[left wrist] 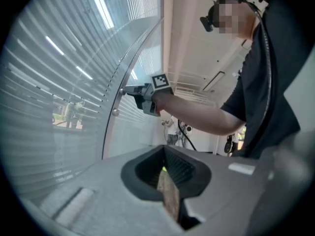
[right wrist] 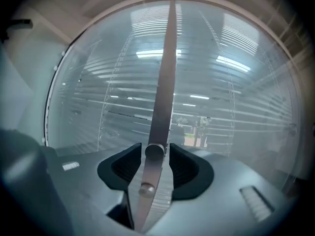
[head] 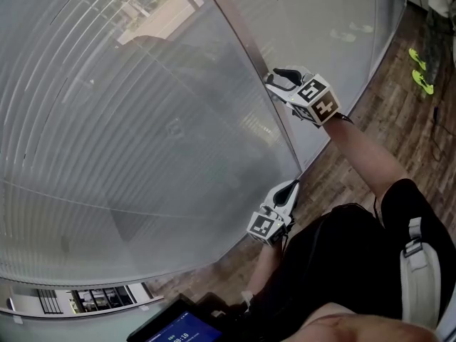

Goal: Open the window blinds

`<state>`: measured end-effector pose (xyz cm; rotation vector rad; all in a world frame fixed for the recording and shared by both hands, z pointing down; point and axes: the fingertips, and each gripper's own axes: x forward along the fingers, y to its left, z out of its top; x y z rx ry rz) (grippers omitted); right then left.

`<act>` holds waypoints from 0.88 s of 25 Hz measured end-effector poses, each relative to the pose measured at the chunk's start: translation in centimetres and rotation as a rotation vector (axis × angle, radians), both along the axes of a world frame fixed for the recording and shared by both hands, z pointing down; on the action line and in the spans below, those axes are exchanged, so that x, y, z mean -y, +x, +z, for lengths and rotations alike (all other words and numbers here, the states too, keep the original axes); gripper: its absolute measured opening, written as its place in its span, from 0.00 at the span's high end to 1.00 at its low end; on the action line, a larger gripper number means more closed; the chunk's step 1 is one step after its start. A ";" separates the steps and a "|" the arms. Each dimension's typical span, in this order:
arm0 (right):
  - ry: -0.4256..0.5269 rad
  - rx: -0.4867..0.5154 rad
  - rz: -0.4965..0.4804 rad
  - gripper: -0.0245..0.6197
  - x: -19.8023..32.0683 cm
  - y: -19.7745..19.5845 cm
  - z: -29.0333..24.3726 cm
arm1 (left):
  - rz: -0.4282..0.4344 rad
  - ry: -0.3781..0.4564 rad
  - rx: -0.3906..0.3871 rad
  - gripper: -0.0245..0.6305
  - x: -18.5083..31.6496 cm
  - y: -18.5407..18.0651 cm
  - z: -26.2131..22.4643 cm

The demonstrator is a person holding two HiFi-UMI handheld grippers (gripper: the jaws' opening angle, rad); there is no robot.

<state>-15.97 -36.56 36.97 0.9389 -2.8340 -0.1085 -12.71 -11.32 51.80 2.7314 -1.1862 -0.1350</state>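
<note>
The slatted blinds (head: pixel 128 120) sit behind curved glass, split by an upright metal frame bar (head: pixel 249 41). My right gripper (head: pixel 274 77) is raised to that bar. In the right gripper view the bar (right wrist: pixel 165 82) runs between the jaws, and a round knob (right wrist: pixel 154 151) on it lies between the open right gripper (right wrist: pixel 155 156) with a thin gap on each side. A second knob (right wrist: pixel 146 189) sits just below. My left gripper (head: pixel 291 187) hangs lower beside the glass, shut and empty (left wrist: pixel 167 181). From there the right gripper (left wrist: pixel 129 90) shows at the bar.
A wooden floor (head: pixel 399 120) runs along the foot of the window at the right, with green shoes (head: pixel 420 70) lying on it. A lit screen (head: pixel 178 330) shows at the bottom edge. My own body in dark clothes (head: pixel 342 262) fills the lower right.
</note>
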 end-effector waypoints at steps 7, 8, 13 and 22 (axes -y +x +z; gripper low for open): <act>0.355 -0.279 0.020 0.67 -1.8 0.7 -1.7 | 0.001 0.011 -0.005 0.96 0.8 0.7 0.0; 0.395 -0.317 0.021 0.66 -2.0 0.7 -1.8 | 0.003 0.010 -0.005 0.96 0.9 0.9 0.0; 0.615 -0.516 0.015 0.65 -2.4 0.1 -1.5 | 0.005 0.006 0.004 0.96 1.1 1.3 0.1; 0.891 -0.767 0.008 0.64 -1.8 -0.9 -0.1 | -0.020 0.000 -0.003 0.96 1.2 1.0 0.2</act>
